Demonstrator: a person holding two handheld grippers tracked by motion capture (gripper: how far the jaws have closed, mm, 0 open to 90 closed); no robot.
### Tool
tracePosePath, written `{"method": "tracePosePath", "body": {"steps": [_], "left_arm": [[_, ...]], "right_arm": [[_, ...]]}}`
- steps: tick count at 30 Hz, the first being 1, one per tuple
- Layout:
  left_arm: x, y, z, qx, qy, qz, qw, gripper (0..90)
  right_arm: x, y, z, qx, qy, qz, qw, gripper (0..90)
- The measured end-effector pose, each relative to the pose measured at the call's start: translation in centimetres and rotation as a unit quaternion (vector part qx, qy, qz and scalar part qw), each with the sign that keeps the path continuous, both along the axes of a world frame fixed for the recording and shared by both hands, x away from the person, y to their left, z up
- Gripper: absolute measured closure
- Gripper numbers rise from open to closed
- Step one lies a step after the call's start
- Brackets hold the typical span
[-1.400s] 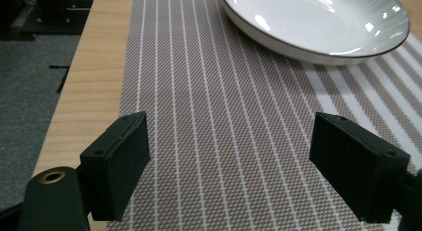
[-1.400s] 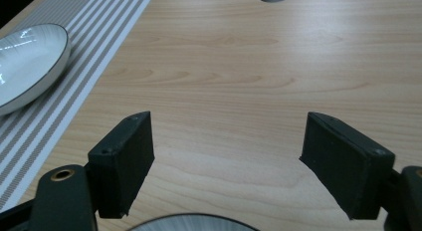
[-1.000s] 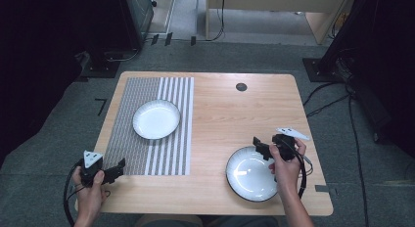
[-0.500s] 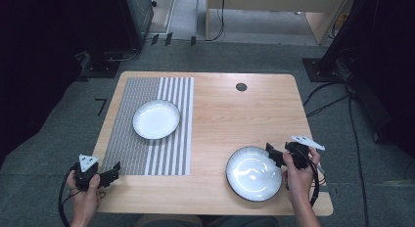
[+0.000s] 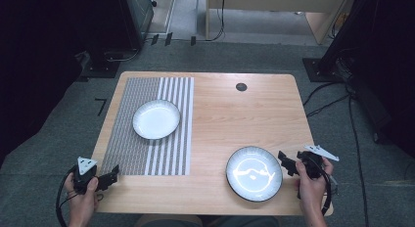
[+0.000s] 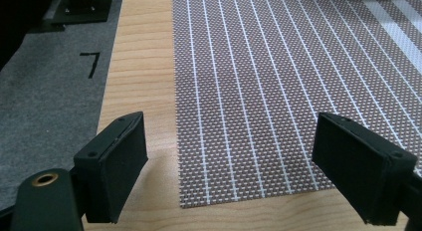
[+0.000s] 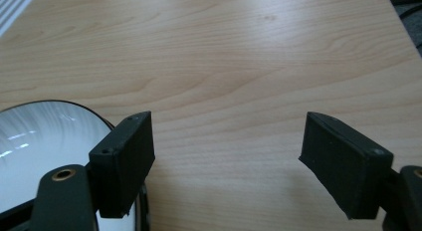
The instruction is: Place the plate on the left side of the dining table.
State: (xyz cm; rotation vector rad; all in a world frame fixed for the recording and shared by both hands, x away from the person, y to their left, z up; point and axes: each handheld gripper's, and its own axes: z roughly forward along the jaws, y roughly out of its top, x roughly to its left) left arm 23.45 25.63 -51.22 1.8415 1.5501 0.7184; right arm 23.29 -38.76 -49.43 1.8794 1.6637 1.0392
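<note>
Left to right, high view: left gripper (image 5: 110, 177) held in the left hand (image 5: 80, 200) at the near left corner of the wooden table (image 5: 230, 114), jaws pointing right toward the near edge of the striped placemat (image 5: 147, 153). Jaws set wide apart and empty in the left gripper view (image 6: 229, 166), with only mat weave and bare wood between them. Placemat laid with its long axis running from near edge to far edge, dense grey-brown weave on its left part, broad white stripes on its right. White plate (image 5: 156, 119) resting on the mat's far half, straddling the border between the two patterns. Small dark round cap (image 5: 241, 86) set in the tabletop toward the far edge, well apart from both plates. Dark-rimmed white plate (image 5: 254, 173) on bare wood near the front right, glare on its glossy face. Right gripper (image 5: 286, 163) held in the right hand (image 5: 311, 188) just beside that plate's right rim, jaws pointing left; touching or not, unclear from above. In the right gripper view, jaws (image 7: 226, 161) likewise spread wide and gripping nothing, the left one overlapping the plate rim (image 7: 59, 104); wood grain and a sliver of mat stripe at upper left.
</note>
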Motion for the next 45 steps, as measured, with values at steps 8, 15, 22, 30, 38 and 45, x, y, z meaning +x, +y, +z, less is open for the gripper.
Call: {"method": "tracePosePath", "body": {"steps": [8,15,22,30,38,45], "left_arm": [[0.0,-0.1,-0.1,0.003,0.005,-0.006,1.0,14.1],[0.1,-0.3,-0.2,0.004,0.013,-0.012,0.9998,14.1],[0.1,-0.3,-0.3,0.003,0.019,-0.016,0.9997,14.1],[0.2,-0.1,-0.4,-0.006,0.023,-0.021,0.9995,14.2],[0.2,-0.1,-0.4,-0.007,0.021,-0.022,0.9995,14.2],[0.2,-0.1,-0.5,-0.007,0.02,-0.021,0.9996,14.2]], "right_arm": [[-1.4,-1.9,-1.0,-0.014,0.005,-0.011,0.9998,20.9],[-2.6,-3.7,-1.7,-0.021,0.008,-0.013,0.9997,20.7],[-3.4,-4.2,-2.5,-0.032,0.018,-0.007,0.9993,20.1],[-4.1,-4.4,-2.6,-0.057,0.019,-0.003,0.9982,18.9],[-4.1,-3.3,-3.1,-0.113,0.02,0.006,0.9934,14.0],[-4.1,-3.3,-3.1,-0.113,0.019,0.006,0.9934,13.9]]}}
